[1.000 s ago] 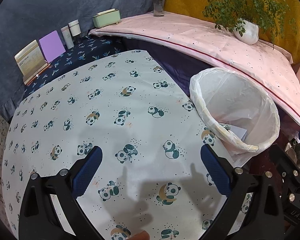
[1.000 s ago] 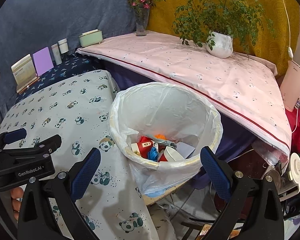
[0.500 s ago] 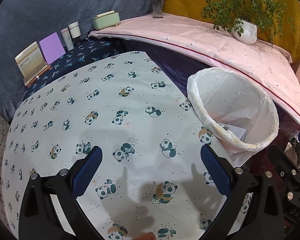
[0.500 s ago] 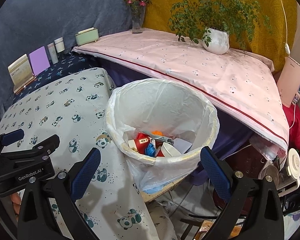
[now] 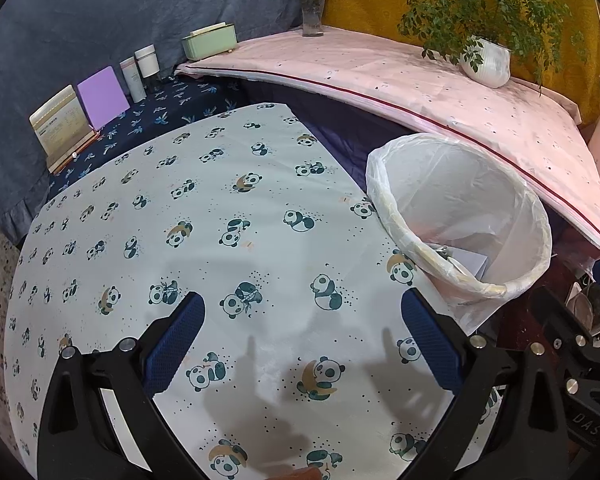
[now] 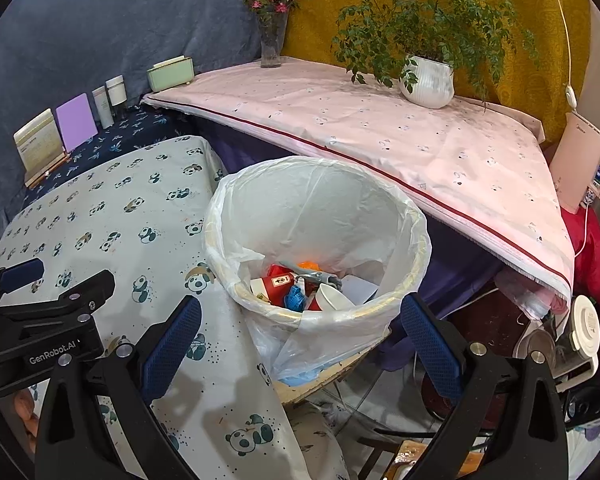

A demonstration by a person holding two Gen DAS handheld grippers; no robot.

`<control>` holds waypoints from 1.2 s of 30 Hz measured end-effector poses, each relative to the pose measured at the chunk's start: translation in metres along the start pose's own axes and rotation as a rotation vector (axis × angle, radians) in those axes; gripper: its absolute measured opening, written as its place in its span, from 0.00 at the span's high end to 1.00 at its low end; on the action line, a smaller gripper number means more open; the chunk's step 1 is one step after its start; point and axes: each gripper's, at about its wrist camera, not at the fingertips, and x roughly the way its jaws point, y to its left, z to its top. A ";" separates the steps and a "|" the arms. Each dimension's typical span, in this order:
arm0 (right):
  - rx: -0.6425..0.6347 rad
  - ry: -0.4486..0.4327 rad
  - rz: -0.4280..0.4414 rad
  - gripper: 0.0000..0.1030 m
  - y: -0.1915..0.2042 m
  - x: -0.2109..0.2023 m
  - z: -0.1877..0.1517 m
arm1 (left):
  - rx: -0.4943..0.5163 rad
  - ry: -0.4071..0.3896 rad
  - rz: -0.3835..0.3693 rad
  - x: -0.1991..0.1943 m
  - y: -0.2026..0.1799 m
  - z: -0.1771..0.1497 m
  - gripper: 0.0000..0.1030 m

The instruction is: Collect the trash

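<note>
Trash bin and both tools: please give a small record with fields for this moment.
bin: trash bin with white liner, beside the panda tablecloth
bin contents: red carton, white cup, blue and orange pieces
left tool: open, holds nothing, above the tablecloth
right tool: open, holds nothing, facing the bin
trash on tablecloth: none visible

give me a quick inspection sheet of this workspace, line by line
surface: round table in a white panda-print cloth, no loose trash seen on it
job's things: round bin with a white plastic liner at the table edge, holding red, blue, orange and white scraps
clutter: purple card, cream booklet, two white bottles, pale green box at the back
grippers: left claw open, empty, over the cloth; right claw open, empty, near the bin
cables: white cord on the yellow wall
surroundings: pink-sheeted shelf, white potted plant, glass flower vase
</note>
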 end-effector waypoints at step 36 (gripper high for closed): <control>0.000 0.005 -0.002 0.07 -0.001 0.004 -0.002 | 0.018 0.009 0.019 0.000 -0.005 -0.003 0.09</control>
